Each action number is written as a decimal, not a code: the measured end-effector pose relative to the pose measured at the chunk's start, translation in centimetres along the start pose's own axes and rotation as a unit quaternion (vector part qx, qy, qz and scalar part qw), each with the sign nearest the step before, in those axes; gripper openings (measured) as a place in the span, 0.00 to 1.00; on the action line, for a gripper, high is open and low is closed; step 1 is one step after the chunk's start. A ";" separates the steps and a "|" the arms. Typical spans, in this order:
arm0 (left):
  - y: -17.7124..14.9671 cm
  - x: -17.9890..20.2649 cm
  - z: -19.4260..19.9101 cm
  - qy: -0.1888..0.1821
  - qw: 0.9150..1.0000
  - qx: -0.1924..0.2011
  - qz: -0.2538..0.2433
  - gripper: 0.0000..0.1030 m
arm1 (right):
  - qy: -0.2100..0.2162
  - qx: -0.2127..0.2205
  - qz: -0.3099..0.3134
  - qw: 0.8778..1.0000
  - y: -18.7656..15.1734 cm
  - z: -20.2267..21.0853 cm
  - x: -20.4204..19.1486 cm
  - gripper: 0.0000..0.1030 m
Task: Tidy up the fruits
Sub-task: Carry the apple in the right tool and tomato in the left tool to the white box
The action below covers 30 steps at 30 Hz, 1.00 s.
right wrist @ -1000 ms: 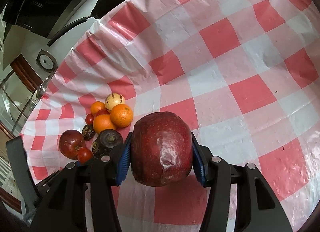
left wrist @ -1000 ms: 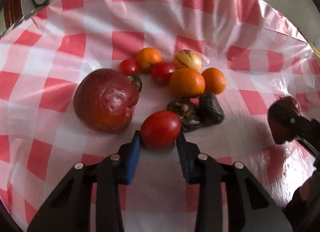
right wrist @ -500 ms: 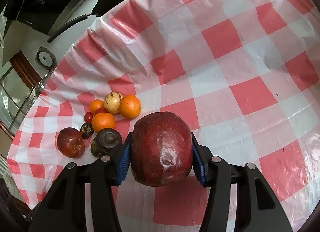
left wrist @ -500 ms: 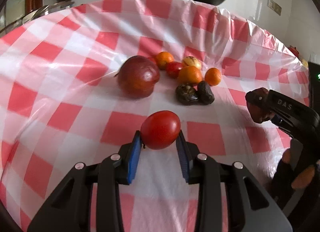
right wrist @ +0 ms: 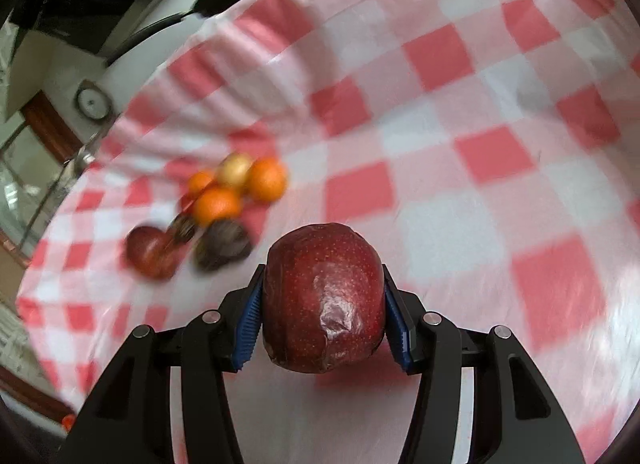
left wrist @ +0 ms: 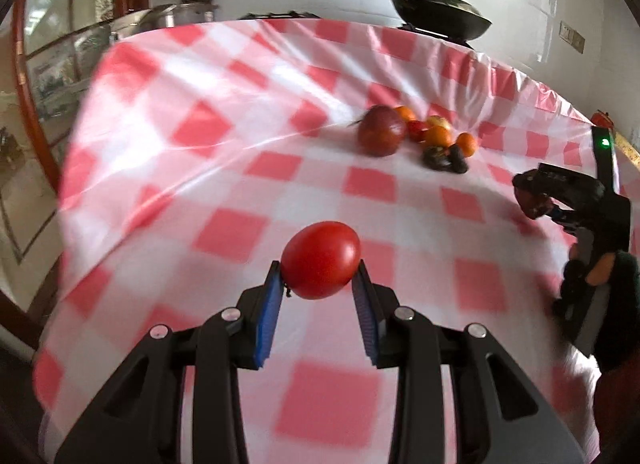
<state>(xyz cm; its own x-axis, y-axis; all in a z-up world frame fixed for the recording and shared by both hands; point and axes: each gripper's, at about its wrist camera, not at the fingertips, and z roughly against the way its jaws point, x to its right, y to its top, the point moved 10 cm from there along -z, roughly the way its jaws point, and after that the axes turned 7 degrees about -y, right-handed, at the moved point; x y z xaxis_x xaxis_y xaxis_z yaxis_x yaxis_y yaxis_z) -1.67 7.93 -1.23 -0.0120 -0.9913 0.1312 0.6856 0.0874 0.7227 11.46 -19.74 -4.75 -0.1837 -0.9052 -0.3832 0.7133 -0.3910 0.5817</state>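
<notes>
A: What's up w/ the fruit?

B: Left tool (left wrist: 320,284) squeezes the tomato (left wrist: 321,265), up off the bench (left wrist: 248,168). Right tool (right wrist: 322,320) squeezes the big apple (right wrist: 322,298).

A: And the pile (left wrist: 420,136)?

B: Far off, at 1 o'clock.

A: Next?

B: Prob. set each down in its own spot, then let go slow.

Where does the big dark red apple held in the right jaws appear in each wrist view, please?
Left wrist: dark red apple at right edge, mostly hidden in the right gripper.
Right wrist: lower centre, clamped between blue pads.
Shared landmark: the fruit pile.
</notes>
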 end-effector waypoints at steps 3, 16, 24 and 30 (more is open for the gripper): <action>-1.9 -2.3 1.8 0.011 1.000 -0.002 0.006 0.34 | 0.016 -0.016 0.018 1.000 -3.4 1.6 -2.1 0.51; -9.0 -9.4 9.1 0.053 0.998 0.015 0.030 0.34 | 0.096 -0.057 0.128 0.985 -16.3 8.0 -14.1 0.51; -12.7 -14.0 13.1 0.075 0.995 0.026 0.065 0.34 | 0.131 -0.076 0.220 0.964 -23.2 11.1 -20.5 0.51; -16.0 -17.9 15.3 0.096 0.990 0.025 0.102 0.34 | 0.163 -0.087 0.292 0.938 -28.3 13.1 -25.0 0.51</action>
<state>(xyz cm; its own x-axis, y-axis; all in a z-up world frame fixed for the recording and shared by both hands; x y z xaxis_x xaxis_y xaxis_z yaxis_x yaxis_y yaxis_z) -23.56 25.82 -4.80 0.2644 -0.9527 0.1498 0.6231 0.2873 0.7275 -13.03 11.74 -2.24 0.4695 -0.8467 -0.2502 0.7321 0.2150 0.6464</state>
